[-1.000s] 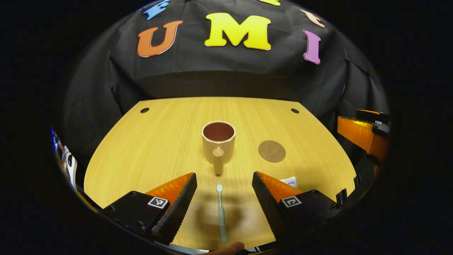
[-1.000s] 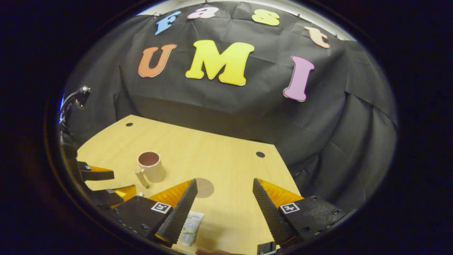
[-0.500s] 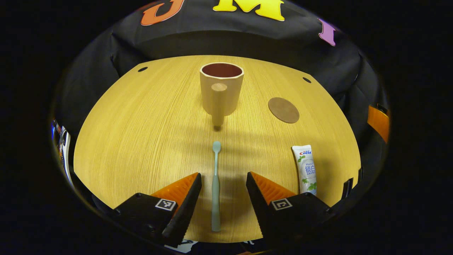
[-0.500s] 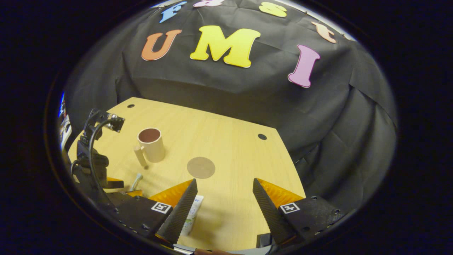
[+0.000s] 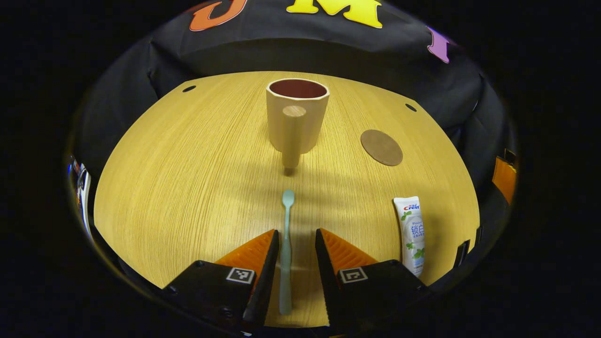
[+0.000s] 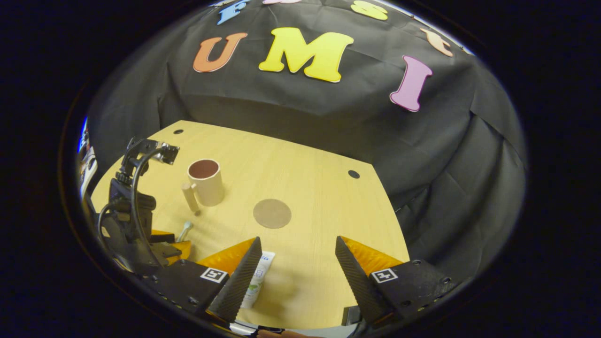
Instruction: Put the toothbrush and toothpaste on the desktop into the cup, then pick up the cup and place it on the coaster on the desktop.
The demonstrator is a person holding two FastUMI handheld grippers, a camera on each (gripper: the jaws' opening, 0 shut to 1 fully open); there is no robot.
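Since half a second ago the left gripper (image 5: 295,244) has narrowed its jaws around the handle of the pale green plastic toothbrush (image 5: 286,249), which lies flat on the wooden desktop (image 5: 188,178); there's a gap on the right side, so not gripped yet, likely closing for pickup. The right gripper (image 6: 296,263) hovers wide open just above the white toothpaste tube (image 6: 258,281). The beige cup with peg handle (image 5: 296,115) stands beside the round brown coaster (image 5: 381,147), not on it.

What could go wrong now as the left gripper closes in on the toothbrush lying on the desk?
1. The left gripper straddles the thin toothbrush, lying flat on the desktop; the handle could slip or pivot out as the fingers close.
2. The cup has its handle facing the toothbrush, so a low carry might knock it.
3. The open right gripper sits offset from the toothpaste.
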